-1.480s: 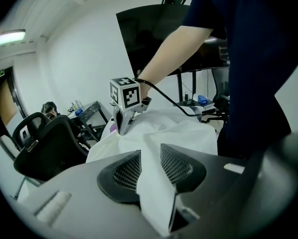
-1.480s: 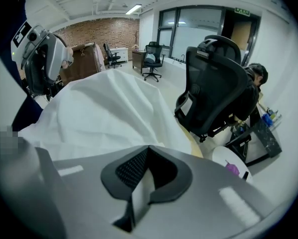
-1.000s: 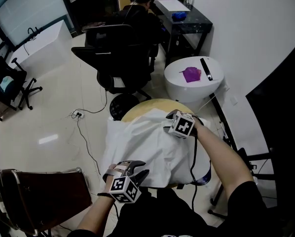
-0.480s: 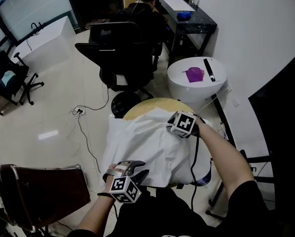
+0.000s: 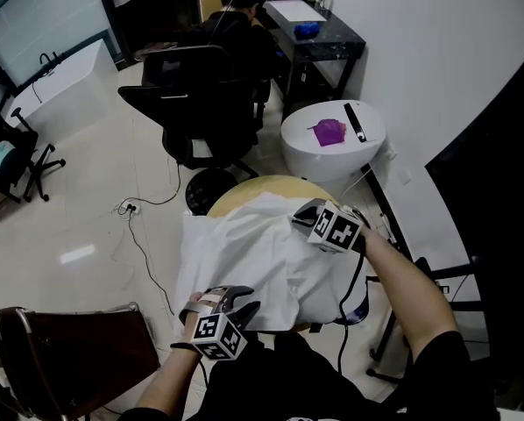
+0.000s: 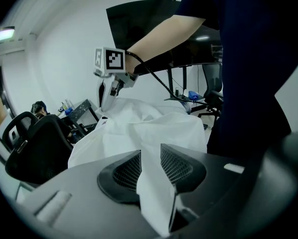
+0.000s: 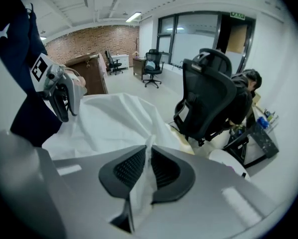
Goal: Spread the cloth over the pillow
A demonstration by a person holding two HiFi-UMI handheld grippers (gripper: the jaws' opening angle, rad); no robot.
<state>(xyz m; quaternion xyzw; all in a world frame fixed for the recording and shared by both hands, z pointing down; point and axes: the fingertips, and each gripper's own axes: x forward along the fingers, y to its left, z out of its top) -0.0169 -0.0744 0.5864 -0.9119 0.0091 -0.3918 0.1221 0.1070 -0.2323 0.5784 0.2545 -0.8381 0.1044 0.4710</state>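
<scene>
Right claw (image 5: 304,217) just closed on the thin white cloth (image 5: 244,253) at its far edge, left claw (image 5: 243,301) pinches the near hem; looks light and floppy, so grab edges.

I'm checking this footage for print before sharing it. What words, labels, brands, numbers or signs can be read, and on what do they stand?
No text can be read anywhere.
The green sign over the doorway: too small and blurred to read.
The marker cubes: black-and-white square patterns only, no letters or numbers.
The white cloth: no print visible.
</scene>
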